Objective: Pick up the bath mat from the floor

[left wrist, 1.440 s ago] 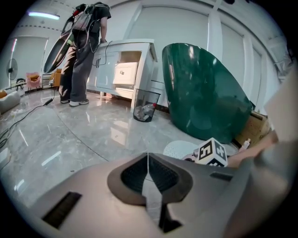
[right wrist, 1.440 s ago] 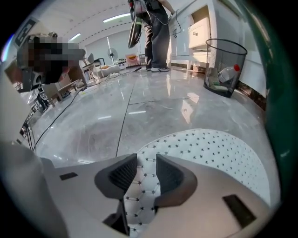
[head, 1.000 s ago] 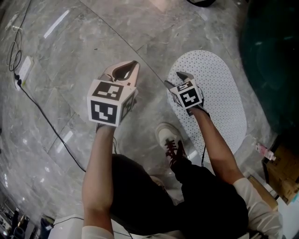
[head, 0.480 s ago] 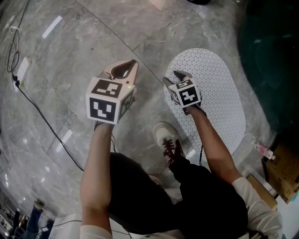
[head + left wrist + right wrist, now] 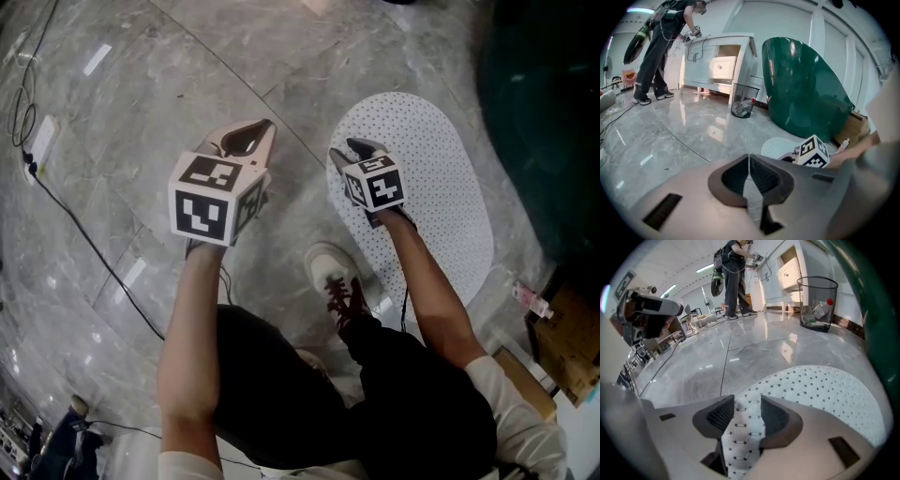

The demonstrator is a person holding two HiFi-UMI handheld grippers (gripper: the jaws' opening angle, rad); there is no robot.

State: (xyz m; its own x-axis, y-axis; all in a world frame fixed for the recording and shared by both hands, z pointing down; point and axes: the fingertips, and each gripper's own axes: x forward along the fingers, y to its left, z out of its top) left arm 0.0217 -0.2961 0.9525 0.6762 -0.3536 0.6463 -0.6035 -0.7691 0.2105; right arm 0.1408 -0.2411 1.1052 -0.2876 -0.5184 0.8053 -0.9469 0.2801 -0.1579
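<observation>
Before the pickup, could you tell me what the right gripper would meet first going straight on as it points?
Probably the bath mat, near its edge; jaws of the right gripper have just been closing with the mat between them, seemingly unpinched.

Grey marble floor [image 5: 141, 89], white dotted bath mat [image 5: 450, 178], wire wastebasket [image 5: 742, 101]

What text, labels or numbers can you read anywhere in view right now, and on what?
No readable text anywhere.
On the left tool and right tool: the cubes carry only black-and-white square markers, no letters.
On the small bottle at the head view's right edge: label too small to read.
On the bin bottle in the waste bin: label too blurred to read.
</observation>
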